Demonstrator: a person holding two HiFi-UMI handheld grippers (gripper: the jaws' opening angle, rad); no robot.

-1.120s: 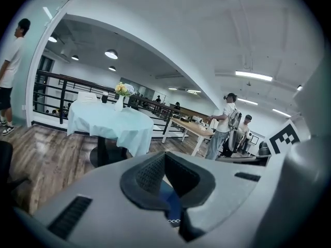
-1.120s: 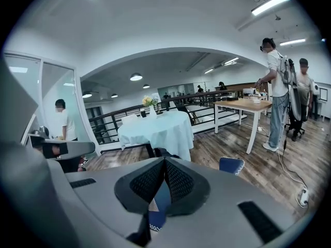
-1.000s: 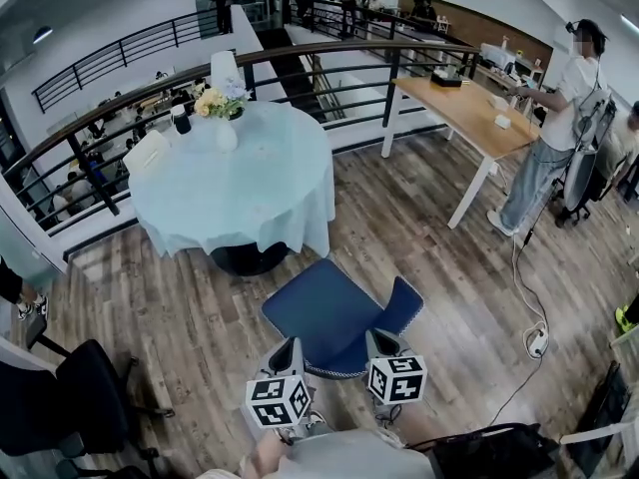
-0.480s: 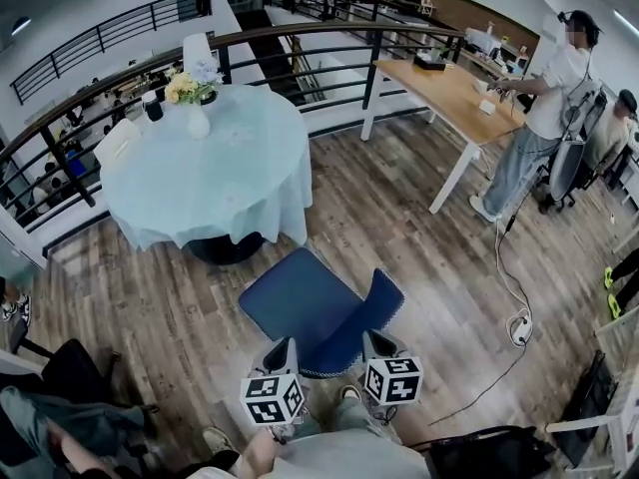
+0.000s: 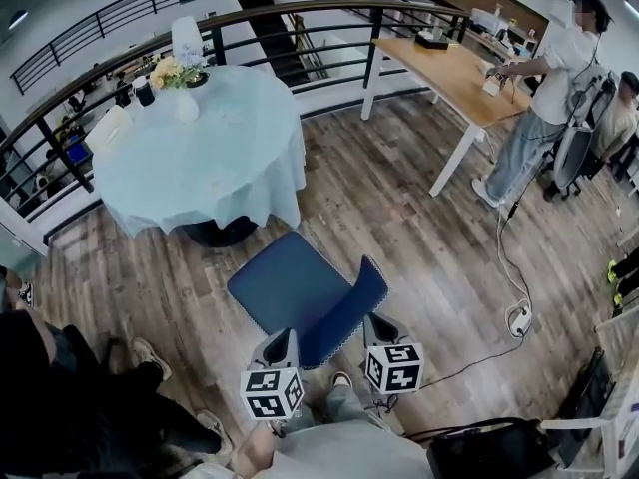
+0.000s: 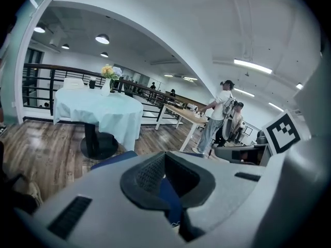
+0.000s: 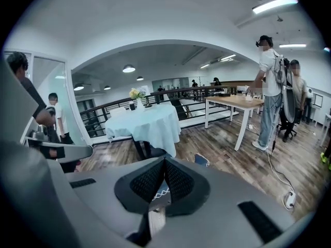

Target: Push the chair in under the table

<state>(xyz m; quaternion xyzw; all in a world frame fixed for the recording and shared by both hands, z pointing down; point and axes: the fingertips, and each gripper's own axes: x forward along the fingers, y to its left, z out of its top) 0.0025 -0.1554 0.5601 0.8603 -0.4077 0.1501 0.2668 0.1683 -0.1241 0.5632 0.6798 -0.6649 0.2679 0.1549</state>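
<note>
- Chair [image 5: 290,292]: blue seat & backrest, on the wood floor just beside the round bench [image 5: 215,183]. Seat's front corner is near the cloth hem, not under it yet. Backrest is on the person's side.
- L gripper [image 6: 164,155]: clenched, tips together, nothing pinched. Blue chair fabric shows thru the gap behind the tips. In head view it sits low at the backrest's left end.
- R gripper [image 7: 164,160]: clenched too, tips meeting, empty. White stitched chair edge shows thru the gap. In head view it's at the backrest's right end.
- Contact btwn grippers & backrest: can't tell.
- Round bench: pale teal cloth hanging over a dark pedestal base [image 5: 215,233]. On top are a white vase w/ yellow flowers [image 5: 183,93], a dark cup [image 5: 145,95] & a white folded item [image 5: 108,128], all toward the far edge.
- Black railing [image 5: 329,18] curves behind the bench.
- Wooden bench [image 5: 449,73] w/ white legs, upper right. A person [image 5: 544,98] stands at it, hand on top.
- Another person [image 5: 60,397] in dark clothes, lower left.
- Floor right of chair: white power strip [image 5: 519,319] w/ cable.
</note>
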